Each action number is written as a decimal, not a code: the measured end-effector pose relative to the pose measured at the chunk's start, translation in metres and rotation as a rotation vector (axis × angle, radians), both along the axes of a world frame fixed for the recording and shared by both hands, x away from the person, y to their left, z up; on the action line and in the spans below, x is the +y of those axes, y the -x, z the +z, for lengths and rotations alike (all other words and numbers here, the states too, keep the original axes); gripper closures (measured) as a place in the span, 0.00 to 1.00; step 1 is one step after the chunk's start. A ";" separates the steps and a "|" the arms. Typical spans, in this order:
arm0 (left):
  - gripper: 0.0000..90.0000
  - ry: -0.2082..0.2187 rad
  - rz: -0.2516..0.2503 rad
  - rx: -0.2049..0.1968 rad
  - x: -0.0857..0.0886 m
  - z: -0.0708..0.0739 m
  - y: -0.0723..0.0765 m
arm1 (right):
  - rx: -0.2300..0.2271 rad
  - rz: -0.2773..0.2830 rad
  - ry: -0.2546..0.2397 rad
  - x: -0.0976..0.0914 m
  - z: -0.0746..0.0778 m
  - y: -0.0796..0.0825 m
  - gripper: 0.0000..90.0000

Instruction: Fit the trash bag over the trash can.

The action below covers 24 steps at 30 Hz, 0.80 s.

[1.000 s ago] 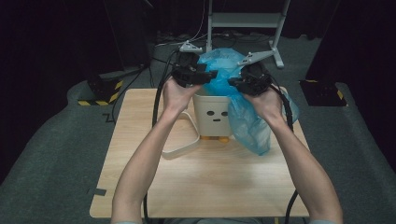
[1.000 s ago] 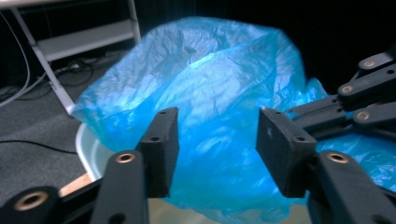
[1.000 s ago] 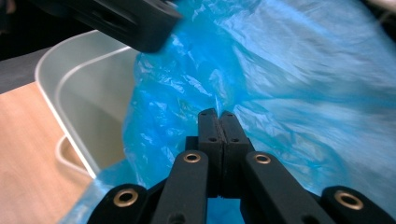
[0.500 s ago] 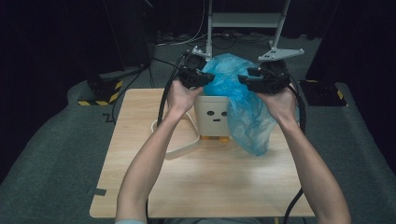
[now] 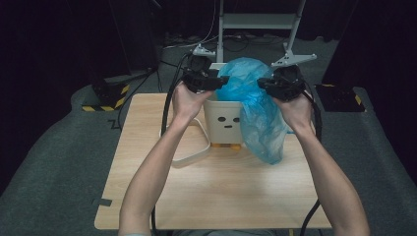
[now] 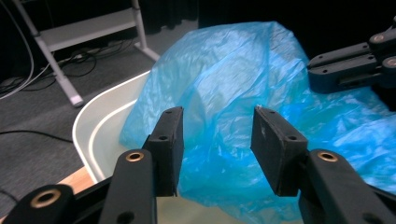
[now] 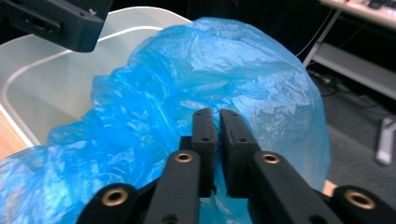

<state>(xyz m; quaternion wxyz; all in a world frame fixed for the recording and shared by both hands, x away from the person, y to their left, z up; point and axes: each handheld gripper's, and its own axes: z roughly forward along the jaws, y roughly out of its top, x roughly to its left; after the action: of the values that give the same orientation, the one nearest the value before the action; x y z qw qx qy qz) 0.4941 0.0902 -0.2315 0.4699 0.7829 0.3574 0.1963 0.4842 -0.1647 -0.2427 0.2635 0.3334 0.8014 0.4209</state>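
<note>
Nearest the person, the wooden surface (image 5: 216, 196) lies bare, and a white looped piece, perhaps the bin's lid ring, (image 5: 194, 147) rests flat on it at the left. Beyond that stands the small white bin (image 5: 223, 123) with a face drawn on its front, and the blue plastic bag (image 5: 255, 108) billows over its mouth and hangs down its right side, draped outside the rim rather than tucked in. In the right gripper view the right gripper (image 7: 215, 114) has just been closing, and its fingers now stand narrow, pinched on a fold of the bag near the crown of the film. In the left gripper view the left gripper (image 6: 217, 112) has just been opening; its fingers are about half apart, with the bag straight ahead of them and film showing in the gap, but the pads do not press on it. The bare white rim (image 6: 93, 126) lies to the left of and below those fingers, so the bag's loose edge sits between them and the bin's near-left wall. Judging from this, the left hand is the one that must act: it is close to the uncovered rim, and the film it needs lies directly forward. Farther off, a grey metal stand (image 5: 255, 22) rises from the dark floor.
</note>
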 end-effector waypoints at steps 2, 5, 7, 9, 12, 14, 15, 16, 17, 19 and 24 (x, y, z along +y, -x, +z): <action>0.58 0.003 -0.006 -0.003 -0.001 0.000 0.000 | -0.008 0.010 0.001 0.003 0.003 0.003 0.98; 0.58 0.009 -0.012 -0.003 -0.002 0.001 0.001 | -0.022 0.031 0.008 0.010 0.008 0.004 0.99; 0.59 0.017 -0.023 -0.002 -0.002 0.001 0.001 | -0.019 0.044 0.012 0.016 0.009 0.004 1.00; 0.61 0.017 -0.033 0.003 -0.002 0.001 0.001 | -0.012 0.059 0.025 0.024 0.010 0.002 1.00; 0.63 0.026 -0.045 0.015 -0.004 -0.001 -0.001 | 0.011 0.077 0.047 0.034 0.006 -0.003 1.00; 0.64 0.016 -0.054 0.027 -0.008 -0.004 -0.004 | 0.024 0.084 0.065 0.040 0.002 -0.006 1.00; 0.65 0.008 -0.054 0.029 -0.010 -0.005 -0.004 | 0.036 0.089 0.069 0.043 -0.001 -0.008 1.00; 0.66 -0.007 -0.053 0.030 -0.012 -0.006 -0.005 | 0.038 0.094 0.074 0.044 -0.002 -0.009 0.99; 0.68 -0.019 -0.050 0.033 -0.014 -0.008 -0.006 | 0.046 0.096 0.074 0.045 -0.003 -0.009 0.99; 0.71 -0.047 -0.036 0.036 -0.018 -0.010 -0.007 | 0.056 0.099 0.059 0.043 -0.004 -0.010 0.93; 0.78 -0.088 -0.020 0.043 -0.021 -0.012 -0.009 | 0.018 0.070 0.008 0.031 0.003 -0.001 0.73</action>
<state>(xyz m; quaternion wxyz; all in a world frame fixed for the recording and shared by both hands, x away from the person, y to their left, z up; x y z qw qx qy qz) 0.5033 0.0697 -0.2439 0.4294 0.8103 0.3504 0.1903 0.4855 -0.1339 -0.2398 0.2426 0.3080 0.8166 0.4237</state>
